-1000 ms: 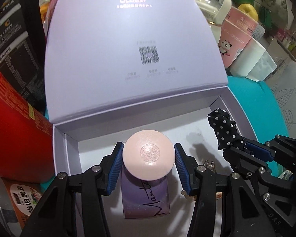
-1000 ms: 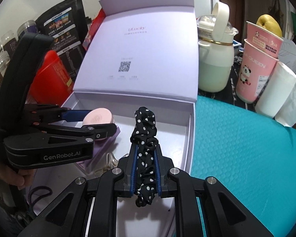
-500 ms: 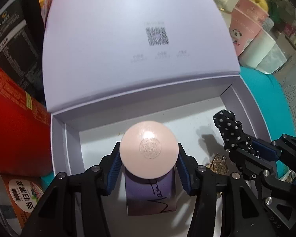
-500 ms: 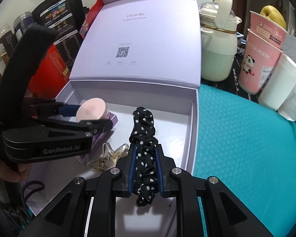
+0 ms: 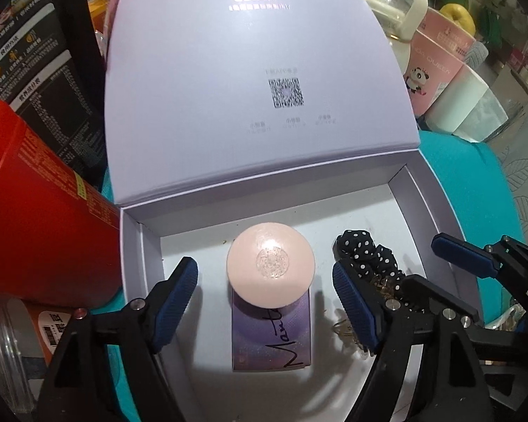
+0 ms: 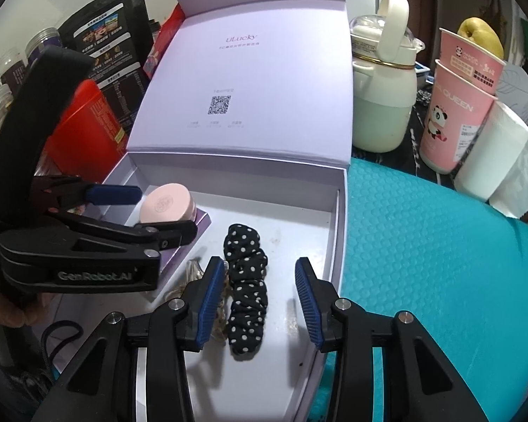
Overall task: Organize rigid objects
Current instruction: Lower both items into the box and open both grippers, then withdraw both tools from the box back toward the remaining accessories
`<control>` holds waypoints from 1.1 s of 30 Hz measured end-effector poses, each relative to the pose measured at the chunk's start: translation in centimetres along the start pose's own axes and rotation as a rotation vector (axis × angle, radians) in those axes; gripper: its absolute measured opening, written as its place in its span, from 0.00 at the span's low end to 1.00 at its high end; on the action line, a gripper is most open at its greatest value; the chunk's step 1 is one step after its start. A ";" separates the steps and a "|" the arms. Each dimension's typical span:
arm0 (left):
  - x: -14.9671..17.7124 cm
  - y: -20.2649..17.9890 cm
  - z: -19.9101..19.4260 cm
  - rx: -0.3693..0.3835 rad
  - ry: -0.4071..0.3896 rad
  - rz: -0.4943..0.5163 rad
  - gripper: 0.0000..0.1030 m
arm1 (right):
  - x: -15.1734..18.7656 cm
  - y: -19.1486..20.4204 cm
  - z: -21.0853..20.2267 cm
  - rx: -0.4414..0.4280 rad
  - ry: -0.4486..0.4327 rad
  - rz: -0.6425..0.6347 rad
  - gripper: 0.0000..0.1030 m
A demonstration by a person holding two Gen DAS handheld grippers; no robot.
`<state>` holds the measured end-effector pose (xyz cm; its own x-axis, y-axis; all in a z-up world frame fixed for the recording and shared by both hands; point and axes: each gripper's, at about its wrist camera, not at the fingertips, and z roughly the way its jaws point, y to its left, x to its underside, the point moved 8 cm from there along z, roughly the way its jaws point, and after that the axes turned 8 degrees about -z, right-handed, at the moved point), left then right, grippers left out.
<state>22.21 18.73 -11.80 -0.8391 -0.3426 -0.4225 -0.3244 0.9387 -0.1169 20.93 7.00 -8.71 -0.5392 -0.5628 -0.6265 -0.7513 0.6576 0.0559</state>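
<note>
We hold two tools over the open lavender gift box (image 6: 338,232), which stands on the teal mat (image 6: 422,263) of the desk. The jaws of the left tool (image 5: 264,295) have just been opening; they now stand wide on both sides of the round pink compact (image 5: 270,269) and the pads do not touch it. The compact rests on a small purple card box (image 5: 271,334) near the back left corner of the gift box. The jaws of the right tool (image 6: 260,299) have just been opening too. The black polka-dot scrunchie (image 6: 246,288) lies between them on the box floor, and we see a gap on each side of it, wider on the right side, so nothing is held.

The relation that matters for the coming move: the scrunchie lies with its long axis running away from the right tool, along the line of its fingers, so this tool can draw straight back without dragging it. The compact sits directly ahead of the left tool, and a little farther from the right one.

In the gift box we also see a pale clear hair claw (image 6: 193,281), just left of the scrunchie and partly hidden by the right tool's finger. The raised lid (image 5: 257,81) leans back behind. We judge both things are set down now.
</note>
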 end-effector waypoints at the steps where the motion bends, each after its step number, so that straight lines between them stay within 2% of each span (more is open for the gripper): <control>1: 0.0 0.1 -0.3 -0.002 -0.005 0.001 0.77 | -0.1 0.0 -0.1 0.001 -0.004 0.001 0.40; 4: -0.1 0.3 -1.3 -0.017 -0.031 0.008 0.77 | -0.2 0.2 -0.5 0.006 -0.012 0.005 0.41; 8: 0.0 -0.4 -2.7 -0.011 -0.064 0.034 0.78 | -0.4 0.2 -1.1 0.007 -0.027 0.015 0.46; 12: -0.1 -0.9 -4.2 -0.040 -0.121 0.071 0.82 | -0.5 0.3 -2.1 0.014 -0.034 0.025 0.54; 16: -0.5 -0.4 -5.0 0.000 -0.124 0.078 0.82 | -0.3 0.2 -3.4 0.037 -0.041 0.028 0.54; 20: -0.1 -1.4 -6.6 0.054 -0.148 0.097 0.82 | -0.1 0.2 -5.1 0.050 -0.063 0.032 0.55; 24: 0.5 -2.7 -8.0 0.070 -0.166 0.117 0.83 | 0.3 0.3 -6.9 0.075 -0.084 0.036 0.55; 26: 0.7 -3.3 -8.6 0.083 -0.178 0.122 0.89 | 0.7 0.2 -7.8 0.098 -0.085 0.047 0.55; 27: 0.8 -3.6 -9.1 0.096 -0.185 0.121 0.97 | 0.9 0.3 -8.3 0.101 -0.091 0.047 0.55; 28: 0.9 -4.0 -9.4 0.105 -0.193 0.125 0.99 | 0.9 0.4 -8.6 0.102 -0.096 0.047 0.55; 33: 1.2 -5.3 -11.6 0.132 -0.236 0.128 0.99 | 1.6 0.4 -11.1 0.120 -0.124 0.060 0.55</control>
<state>17.92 12.87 -1.27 -0.7398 -0.2173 -0.6368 -0.1502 0.9759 -0.1584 15.60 0.81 -1.06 -0.5252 -0.4592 -0.7165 -0.6640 0.7477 0.0075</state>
